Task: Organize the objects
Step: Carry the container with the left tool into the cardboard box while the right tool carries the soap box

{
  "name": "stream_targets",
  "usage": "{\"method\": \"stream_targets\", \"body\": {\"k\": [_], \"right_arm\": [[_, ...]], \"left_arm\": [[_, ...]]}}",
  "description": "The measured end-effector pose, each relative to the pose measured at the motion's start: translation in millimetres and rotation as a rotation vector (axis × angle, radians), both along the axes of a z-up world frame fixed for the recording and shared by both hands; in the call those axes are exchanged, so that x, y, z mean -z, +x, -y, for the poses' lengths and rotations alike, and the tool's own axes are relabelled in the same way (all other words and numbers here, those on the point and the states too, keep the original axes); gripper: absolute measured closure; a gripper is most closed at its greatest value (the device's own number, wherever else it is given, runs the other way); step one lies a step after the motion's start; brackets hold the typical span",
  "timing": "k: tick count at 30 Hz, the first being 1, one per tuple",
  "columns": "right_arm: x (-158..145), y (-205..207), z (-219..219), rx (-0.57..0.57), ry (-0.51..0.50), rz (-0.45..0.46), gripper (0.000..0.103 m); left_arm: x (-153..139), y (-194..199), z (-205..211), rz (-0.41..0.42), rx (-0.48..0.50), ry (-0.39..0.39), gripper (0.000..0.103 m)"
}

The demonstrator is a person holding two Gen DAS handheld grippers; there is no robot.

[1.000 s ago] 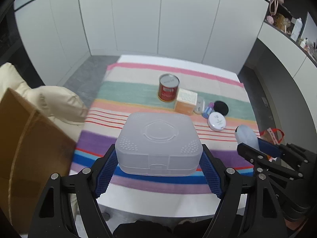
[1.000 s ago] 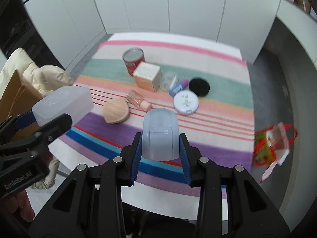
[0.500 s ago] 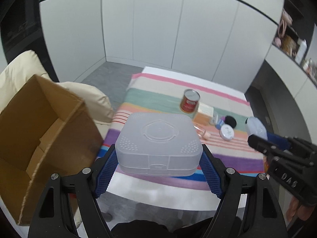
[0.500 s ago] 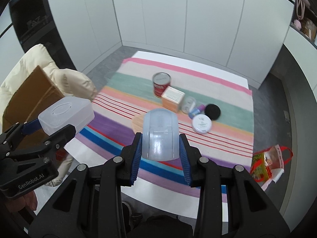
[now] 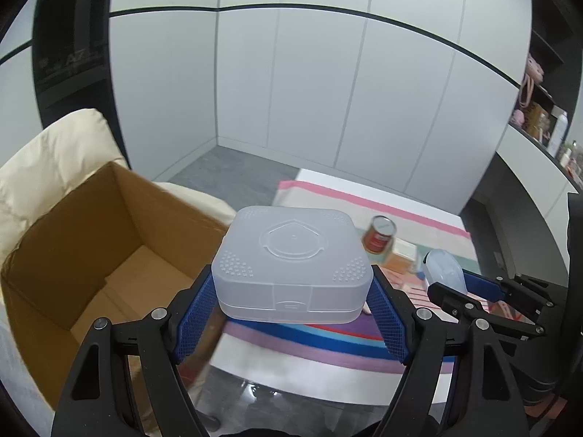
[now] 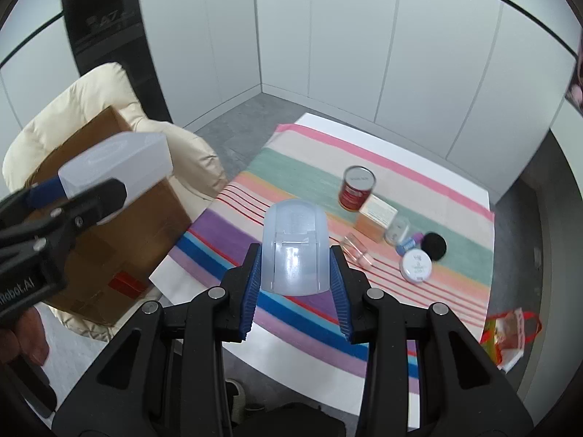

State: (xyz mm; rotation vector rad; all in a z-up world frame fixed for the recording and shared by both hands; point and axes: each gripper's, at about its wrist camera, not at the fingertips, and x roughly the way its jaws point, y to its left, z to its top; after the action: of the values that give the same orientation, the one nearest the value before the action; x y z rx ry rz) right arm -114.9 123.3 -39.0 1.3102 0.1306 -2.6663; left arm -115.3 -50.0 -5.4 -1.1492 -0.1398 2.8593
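My left gripper [image 5: 291, 313] is shut on a square translucent plastic case [image 5: 291, 262] and holds it in the air beside an open cardboard box [image 5: 91, 255]. The case [image 6: 116, 162] and the box [image 6: 120, 255] also show at the left of the right wrist view. My right gripper [image 6: 295, 276] is shut on a small rounded translucent case [image 6: 293, 247], held above the near edge of the striped table [image 6: 364, 167]. That small case also shows in the left wrist view [image 5: 442, 271].
On the striped cloth stand a red can [image 6: 355, 187], a tan box [image 6: 375, 218], a small glass bottle [image 6: 359, 253], a round white compact [image 6: 415, 266] and a black puff [image 6: 433, 245]. A cream armchair [image 6: 83, 116] holds the cardboard box. A red bag [image 6: 510, 331] lies on the floor at the right.
Both grippers have pulled back from the table and swung left toward the cardboard box, each still holding its case. The box interior now shows in the left wrist view.
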Motion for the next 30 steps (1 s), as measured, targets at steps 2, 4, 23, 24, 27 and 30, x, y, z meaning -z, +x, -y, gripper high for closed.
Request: {"method": "stream_targets", "body": {"k": [2,4,23,24,27,30], "right_arm": [[1,-4,10,-0.016,-0.016,0.009,0.065],[3,-7,19,-0.026,-0.026,0.015,0.065],[-2,-18,115,-0.163,-0.048,0.007,0.065],[-1,-18,120,-0.172,-0.048,0.008,0.065],[-1,-17,139,-0.206,-0.045,0.008,0.065],[-1,-15,158,-0.236,-0.043,0.008,0.065]], "left_arm": [[0,0,10,0.005,-0.018,0.003,0.023],[2,2,20,0.008,-0.039,0.003,0.023],[16,33,102,0.046,-0.196,-0.029,0.023],[17,35,105,0.049,-0.198,-0.033,0.023],[22,40,116,0.063,-0.218,-0.041,0.023],[27,42,124,0.078,-0.229,-0.046,0.022]]}}
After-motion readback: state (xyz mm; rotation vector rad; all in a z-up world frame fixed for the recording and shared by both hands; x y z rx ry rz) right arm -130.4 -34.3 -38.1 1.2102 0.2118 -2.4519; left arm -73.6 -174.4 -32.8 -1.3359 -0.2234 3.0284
